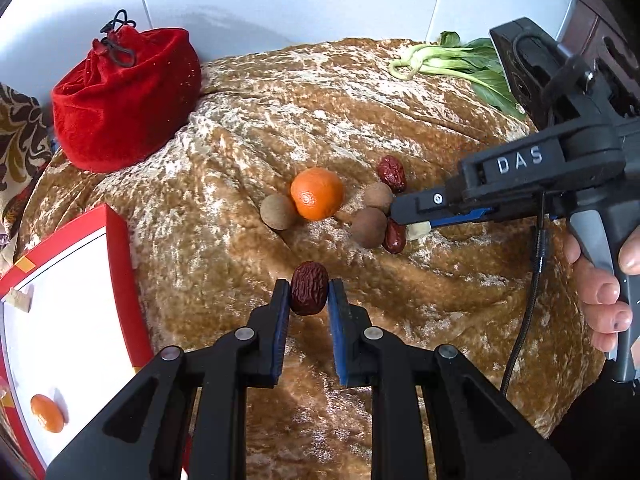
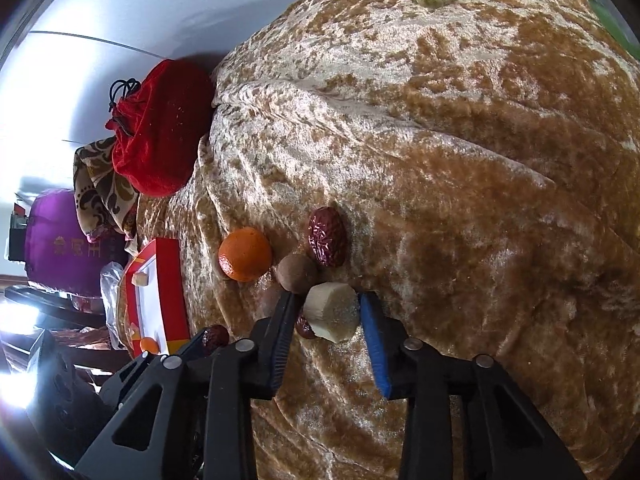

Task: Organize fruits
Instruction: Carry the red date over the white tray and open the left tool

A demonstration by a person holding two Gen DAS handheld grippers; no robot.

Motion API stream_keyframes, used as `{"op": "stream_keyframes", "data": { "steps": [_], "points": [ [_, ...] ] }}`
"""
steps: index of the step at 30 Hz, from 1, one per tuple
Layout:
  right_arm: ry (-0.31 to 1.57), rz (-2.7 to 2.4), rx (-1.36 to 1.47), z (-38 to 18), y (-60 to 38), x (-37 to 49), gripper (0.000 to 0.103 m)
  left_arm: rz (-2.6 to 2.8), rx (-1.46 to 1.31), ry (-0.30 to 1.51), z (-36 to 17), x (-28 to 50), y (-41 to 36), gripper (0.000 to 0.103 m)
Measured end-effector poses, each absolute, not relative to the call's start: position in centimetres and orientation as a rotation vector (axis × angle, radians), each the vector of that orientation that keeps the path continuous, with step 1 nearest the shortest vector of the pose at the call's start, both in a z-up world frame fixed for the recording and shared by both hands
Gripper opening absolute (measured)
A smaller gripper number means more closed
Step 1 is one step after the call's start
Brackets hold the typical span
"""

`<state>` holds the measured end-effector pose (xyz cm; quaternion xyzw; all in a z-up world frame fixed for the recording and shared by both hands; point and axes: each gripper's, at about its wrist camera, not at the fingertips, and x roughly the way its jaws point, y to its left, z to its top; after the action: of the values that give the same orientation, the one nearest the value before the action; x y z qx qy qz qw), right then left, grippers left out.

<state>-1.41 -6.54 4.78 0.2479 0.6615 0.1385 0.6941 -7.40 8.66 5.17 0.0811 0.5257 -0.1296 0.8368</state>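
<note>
My left gripper [image 1: 309, 290] is shut on a wrinkled red date [image 1: 309, 288], held just above the brown velvet cloth [image 1: 248, 120]. Beyond it lie an orange mandarin [image 1: 317, 193], three brown longans [image 1: 278, 211], and two more red dates [image 1: 392, 173]. My right gripper [image 2: 326, 312] is open around a pale banana piece [image 2: 332, 312] that rests on the cloth; it also shows in the left wrist view [image 1: 408, 220]. A red-rimmed white box [image 1: 60, 312] at the left holds another mandarin [image 1: 47, 413] and a pale piece [image 1: 20, 299].
A red velvet drawstring pouch [image 1: 124, 100] stands at the back left. Bok choy [image 1: 460, 64] lies at the back right by the wall. A purple bag [image 2: 68, 240] and patterned cloth [image 2: 100, 184] sit beyond the box.
</note>
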Motion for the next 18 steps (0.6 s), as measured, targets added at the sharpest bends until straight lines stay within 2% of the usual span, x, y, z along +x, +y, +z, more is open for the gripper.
{"op": "stream_keyframes", "data": {
  "steps": [8,18],
  "points": [
    [1.441,0.326,0.541,6.4,-6.9,-1.9,0.028,-0.238,0.142,1.077,6.5,-7.9,10.4,0.017],
    [1.344,0.583,0.54,10.4,-1.5,-4.6,0.028,-0.018,0.025,1.0,10.1,-9.9,18.1,0.017]
  ]
}}
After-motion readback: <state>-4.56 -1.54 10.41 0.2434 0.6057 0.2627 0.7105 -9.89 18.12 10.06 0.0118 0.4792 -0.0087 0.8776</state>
